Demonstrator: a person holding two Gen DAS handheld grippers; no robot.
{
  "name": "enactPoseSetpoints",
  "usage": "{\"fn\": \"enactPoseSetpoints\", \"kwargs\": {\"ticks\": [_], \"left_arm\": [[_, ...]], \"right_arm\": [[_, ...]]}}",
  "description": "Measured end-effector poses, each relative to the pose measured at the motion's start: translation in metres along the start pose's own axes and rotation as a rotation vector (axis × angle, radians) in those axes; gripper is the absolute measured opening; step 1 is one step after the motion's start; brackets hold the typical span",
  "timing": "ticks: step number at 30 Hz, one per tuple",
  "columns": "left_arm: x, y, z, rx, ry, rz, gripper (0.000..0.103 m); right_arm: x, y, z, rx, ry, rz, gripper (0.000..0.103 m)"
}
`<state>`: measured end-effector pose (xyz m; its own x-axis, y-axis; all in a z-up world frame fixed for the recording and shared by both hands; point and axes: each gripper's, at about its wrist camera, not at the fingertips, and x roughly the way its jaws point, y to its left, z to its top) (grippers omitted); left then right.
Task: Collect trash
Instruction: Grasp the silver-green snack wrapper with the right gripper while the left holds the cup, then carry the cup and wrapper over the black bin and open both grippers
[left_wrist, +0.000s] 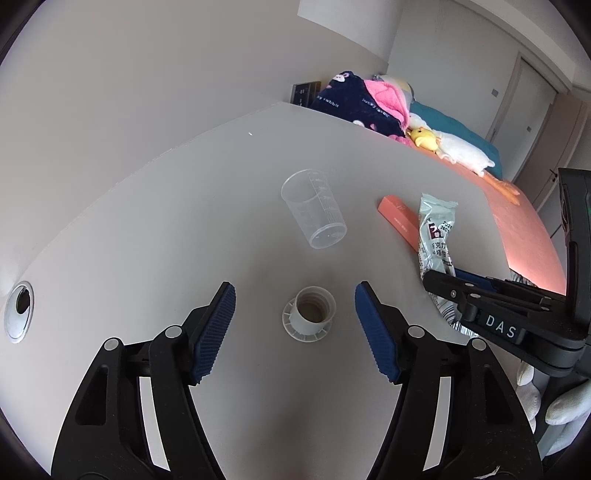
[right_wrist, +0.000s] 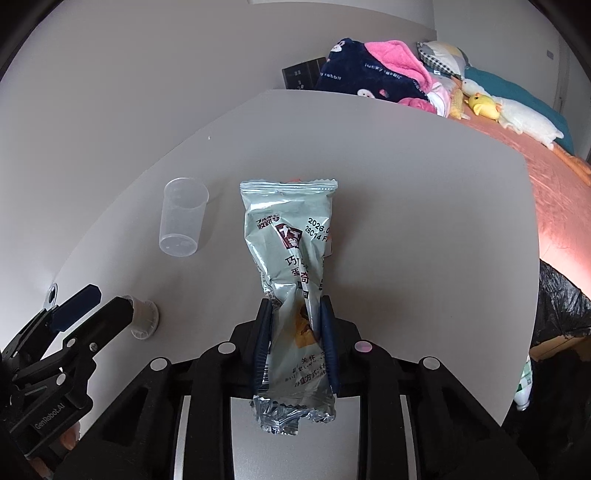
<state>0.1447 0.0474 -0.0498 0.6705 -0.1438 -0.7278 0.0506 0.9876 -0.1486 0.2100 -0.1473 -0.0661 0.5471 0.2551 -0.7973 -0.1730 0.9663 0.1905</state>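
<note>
Your right gripper (right_wrist: 295, 332) is clamped on the pale green snack wrapper (right_wrist: 291, 258), the pads pinching its crumpled middle in the lower centre of the right wrist view while its sealed top edge points toward the far side of the grey table (right_wrist: 424, 221). Your left gripper (left_wrist: 295, 317) stands apart with nothing between the pads – the small white threaded cap (left_wrist: 309, 314) sits on the table just beyond them, low in the centre of the left wrist view, untouched. A clear plastic measuring cup (left_wrist: 314, 208) stands above it in that frame, and a flat pink box (left_wrist: 400, 219) lies partly under the wrapper toward the right. So, as far as you can judge, one piece of trash is in hand and not yet disposed of, while the cap, cup and box are still out on the table. A black bag (right_wrist: 561, 299) shows at the right edge of the right wrist view, beside the table – probably the bin liner, though you cannot see its opening.
</note>
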Motion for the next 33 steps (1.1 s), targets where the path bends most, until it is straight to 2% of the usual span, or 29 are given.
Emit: {"fn": "enactPoseSetpoints", "kwargs": {"ticks": [5, 7, 8, 9, 13, 20, 33], "left_arm": [[0.009, -0.010, -0.002, 0.043, 0.023, 0.020, 0.065], [0.012, -0.012, -0.002, 0.053, 0.024, 0.026, 0.052], [0.014, -0.013, -0.002, 0.058, 0.033, 0.017, 0.036], [0.015, -0.013, -0.002, 0.054, 0.039, 0.010, 0.025], [0.015, -0.014, -0.002, 0.059, 0.024, 0.026, 0.024], [0.003, -0.024, 0.004, 0.064, -0.006, -0.011, 0.024], [-0.012, -0.088, 0.005, 0.152, -0.016, -0.088, 0.024]], "right_arm": [[-0.008, -0.006, 0.002, 0.008, -0.020, 0.000, 0.027], [-0.012, -0.008, 0.002, 0.011, -0.027, 0.000, 0.027], [-0.014, -0.009, 0.001, 0.013, -0.030, 0.000, 0.027], [-0.015, -0.010, 0.001, 0.014, -0.033, -0.001, 0.027], [-0.022, -0.015, 0.000, 0.011, -0.040, -0.004, 0.027], [-0.043, -0.028, -0.003, 0.027, -0.070, 0.013, 0.027], [-0.090, -0.074, -0.016, 0.094, -0.132, 0.001, 0.027]]}}
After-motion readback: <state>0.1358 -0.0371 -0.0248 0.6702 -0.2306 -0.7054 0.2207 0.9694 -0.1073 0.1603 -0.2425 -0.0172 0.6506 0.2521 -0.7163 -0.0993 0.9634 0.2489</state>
